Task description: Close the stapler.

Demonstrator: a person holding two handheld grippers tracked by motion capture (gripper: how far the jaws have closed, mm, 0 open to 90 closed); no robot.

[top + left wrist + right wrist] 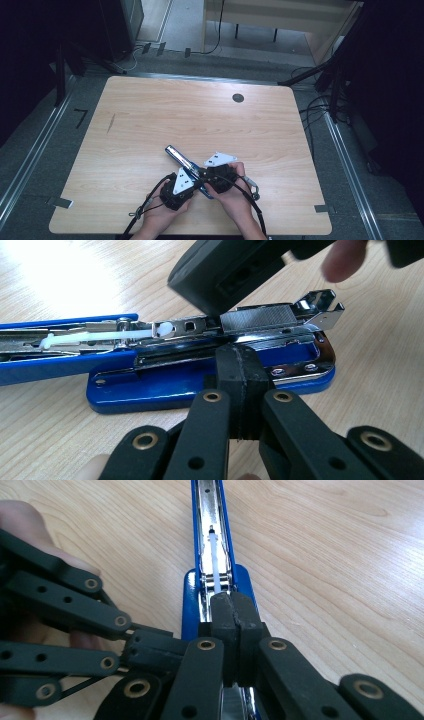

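blue stapler [186, 167], flipped open, lower middle of the wooden table [150, 115].
my left gripper [241, 371] is closed at its base edge; my right gripper [234, 611], jaws together, sits over its metal rail.

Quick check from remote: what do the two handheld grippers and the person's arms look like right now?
Both grippers, left and right, are black, with linked bar fingers pinned by brass-ringed rivets and blocky black pads. Each carries a grey three-cornered plate with small dark holes on top. A black cable trails from each toward the person. The forearms are bare, with no sleeves or gloves in view.
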